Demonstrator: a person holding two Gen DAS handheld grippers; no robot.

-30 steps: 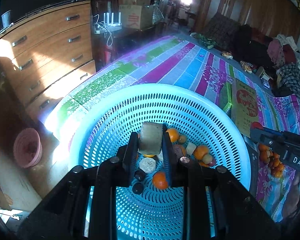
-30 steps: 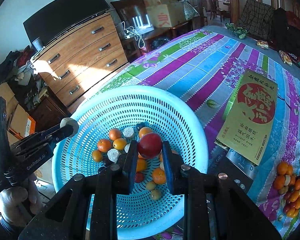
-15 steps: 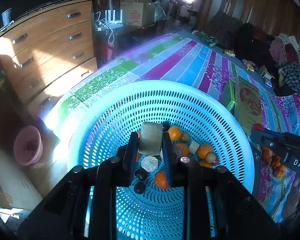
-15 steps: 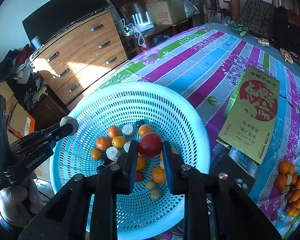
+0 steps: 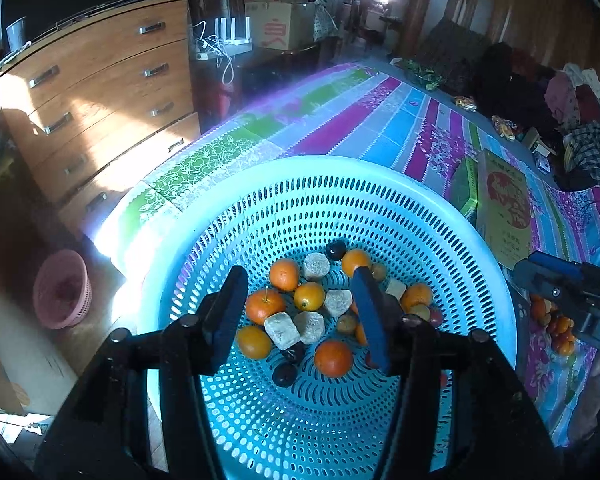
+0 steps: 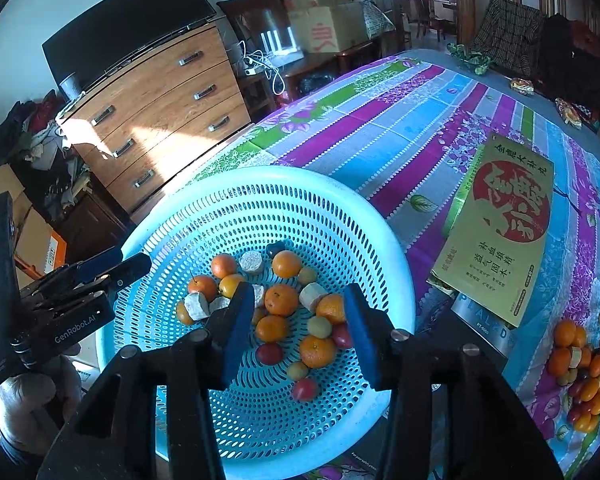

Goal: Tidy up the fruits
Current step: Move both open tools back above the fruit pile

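A light blue perforated basket (image 5: 380,184) (image 6: 364,216) holds several oranges, pale cut chunks, small red and dark fruits. My left gripper (image 5: 300,312) is open and empty above the basket's middle; a pale chunk (image 5: 282,331) lies below it. My right gripper (image 6: 300,320) is open and empty above the basket; a red fruit (image 6: 305,389) lies on the basket floor beneath it. The left gripper shows at the left of the right wrist view (image 6: 112,268). A pile of loose fruit (image 6: 580,368) lies on the striped cloth to the right.
A yellow and red box (image 6: 504,224) lies on the striped tablecloth (image 6: 400,120) right of the basket, over a dark box (image 6: 480,332). A wooden chest of drawers (image 5: 96,92) stands to the left. A pink basket (image 5: 62,288) sits on the floor.
Both grippers have opened. The left one let go of the pale chunk and the right one let go of the red fruit; both now lie in the basket.
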